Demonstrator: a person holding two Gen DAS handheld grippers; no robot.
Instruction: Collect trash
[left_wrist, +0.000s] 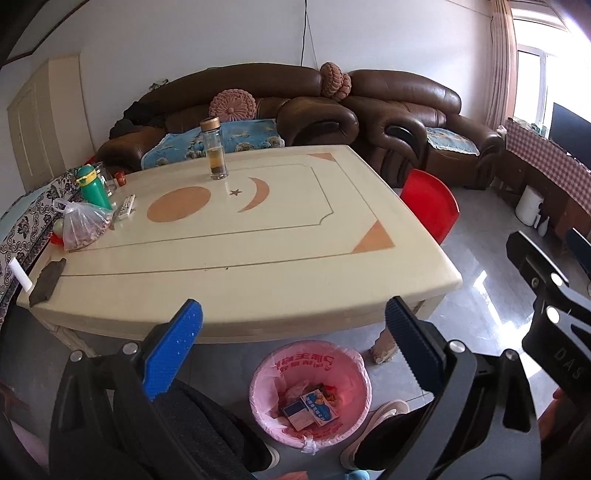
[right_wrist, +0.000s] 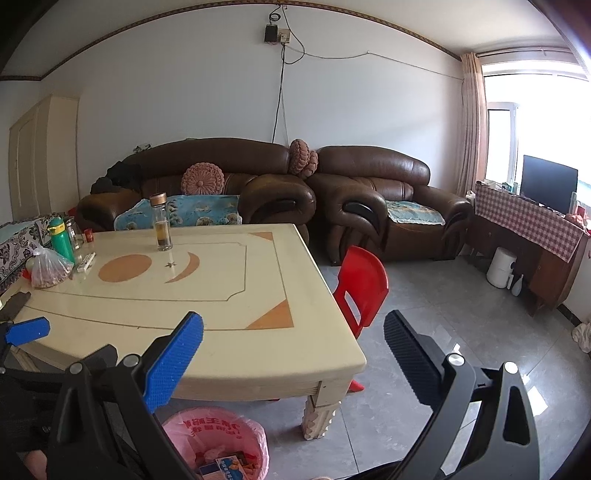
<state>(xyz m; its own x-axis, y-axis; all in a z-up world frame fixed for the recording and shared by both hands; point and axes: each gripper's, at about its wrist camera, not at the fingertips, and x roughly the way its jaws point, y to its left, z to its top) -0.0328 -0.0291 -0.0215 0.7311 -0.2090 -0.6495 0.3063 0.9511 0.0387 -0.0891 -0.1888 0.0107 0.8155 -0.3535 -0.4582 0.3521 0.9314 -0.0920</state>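
Observation:
A bin with a pink liner (left_wrist: 310, 391) stands on the floor under the near edge of the cream table (left_wrist: 258, 273); small cartons (left_wrist: 310, 406) lie inside it. It also shows in the right wrist view (right_wrist: 218, 443). My left gripper (left_wrist: 293, 332) is open and empty, held above the bin at the table's near edge. My right gripper (right_wrist: 293, 343) is open and empty, over the table's near right corner; its body shows at the right of the left wrist view (left_wrist: 546, 295). A blue fingertip of the left gripper (right_wrist: 27, 330) shows at the left of the right wrist view.
On the table (right_wrist: 221, 295) stand a glass bottle (left_wrist: 214, 149), a green bottle (left_wrist: 92, 184), a plastic bag of food (left_wrist: 83, 227), a remote (left_wrist: 125, 206) and a dark cloth (left_wrist: 46, 282). A red chair (left_wrist: 430, 203) stands right of the table. Brown sofas (left_wrist: 369, 110) line the back wall.

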